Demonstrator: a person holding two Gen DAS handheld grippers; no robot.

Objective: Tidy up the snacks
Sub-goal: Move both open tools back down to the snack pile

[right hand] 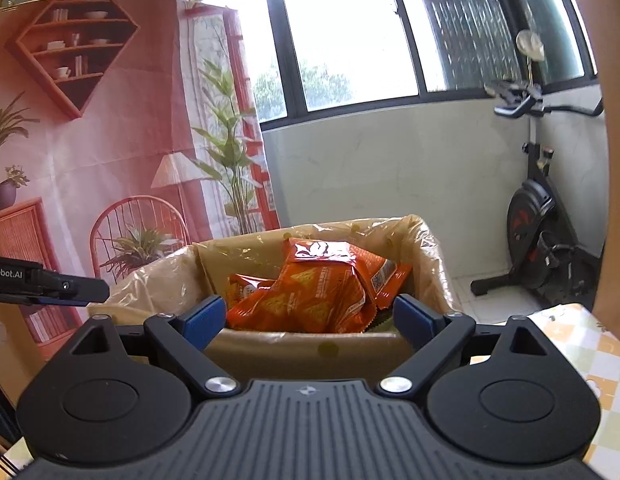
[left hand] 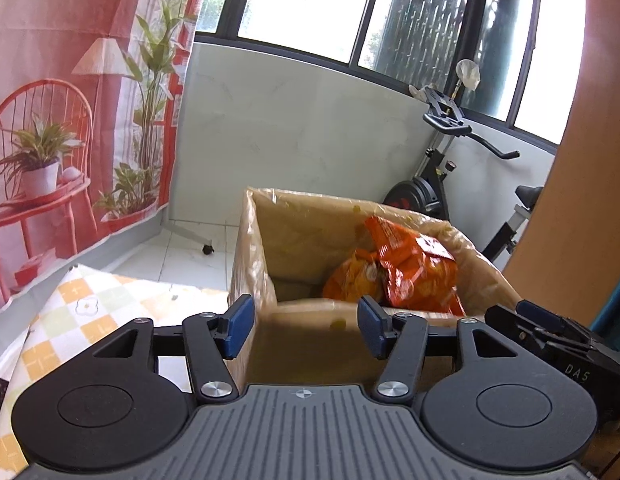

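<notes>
Left gripper (left hand: 306,330): blue pads are apart, nothing is between them. It hangs just in front of the near wall of the box.
Right gripper (right hand: 308,318): blue pads are wide apart and hold nothing. It sits at the near rim of the box, above the snacks.
Snack bags (right hand: 310,290): shiny orange bags, piled inside the box. One big bag lies on top of the others.
Cardboard box (left hand: 310,336): brown, open at the top, with a thin see-through plastic liner (right hand: 426,240) folded over its rim.
Tablecloth (left hand: 82,308): white, orange and green squares, beside the box.
Exercise bike (right hand: 538,220): black, on the floor past the box, by the wall under the windows.
Backdrop (left hand: 58,112): pink cloth with a printed chair, lamp and plants.
</notes>
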